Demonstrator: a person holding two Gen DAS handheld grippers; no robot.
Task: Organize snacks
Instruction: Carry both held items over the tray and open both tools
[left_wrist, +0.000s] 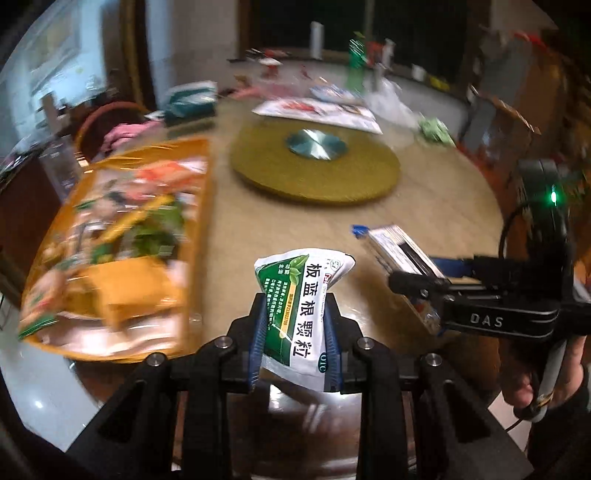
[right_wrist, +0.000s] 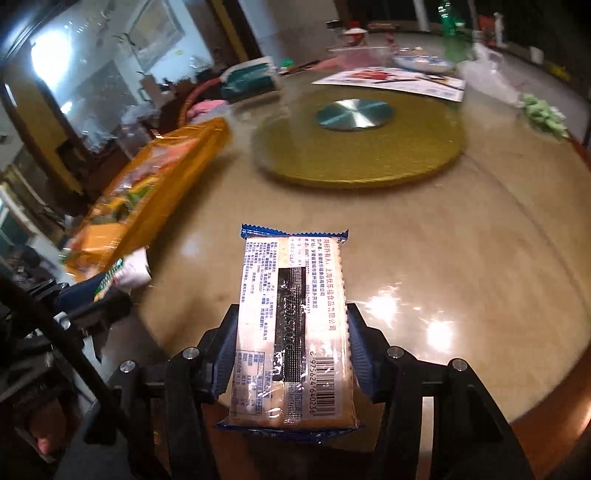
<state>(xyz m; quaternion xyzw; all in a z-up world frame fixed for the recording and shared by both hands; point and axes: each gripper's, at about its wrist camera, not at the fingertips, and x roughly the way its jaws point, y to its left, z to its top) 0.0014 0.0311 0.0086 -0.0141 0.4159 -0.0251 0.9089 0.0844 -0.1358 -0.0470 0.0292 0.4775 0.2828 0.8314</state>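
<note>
My left gripper (left_wrist: 295, 332) is shut on a small green-and-white sachet (left_wrist: 301, 306) with Chinese print, which sticks up crumpled between the blue pads above the round table. My right gripper (right_wrist: 291, 343) is shut on a clear-wrapped cracker pack (right_wrist: 291, 325) with blue ends, label and barcode facing up. In the left wrist view the right gripper (left_wrist: 417, 277) comes in from the right with that cracker pack (left_wrist: 399, 247). In the right wrist view the left gripper's sachet (right_wrist: 122, 273) shows at the left. A large orange snack bag (left_wrist: 118, 240) (right_wrist: 147, 192) lies at the table's left.
A yellow-green turntable (left_wrist: 317, 166) (right_wrist: 358, 144) with a metal hub sits mid-table. Behind it lie a printed sheet (left_wrist: 317, 110), a green bottle (left_wrist: 356, 59), a white plastic bag (right_wrist: 487, 70) and a green packet (right_wrist: 543, 114). A cardboard box (left_wrist: 498, 125) stands at right. A hand (left_wrist: 524, 387) grips the right handle.
</note>
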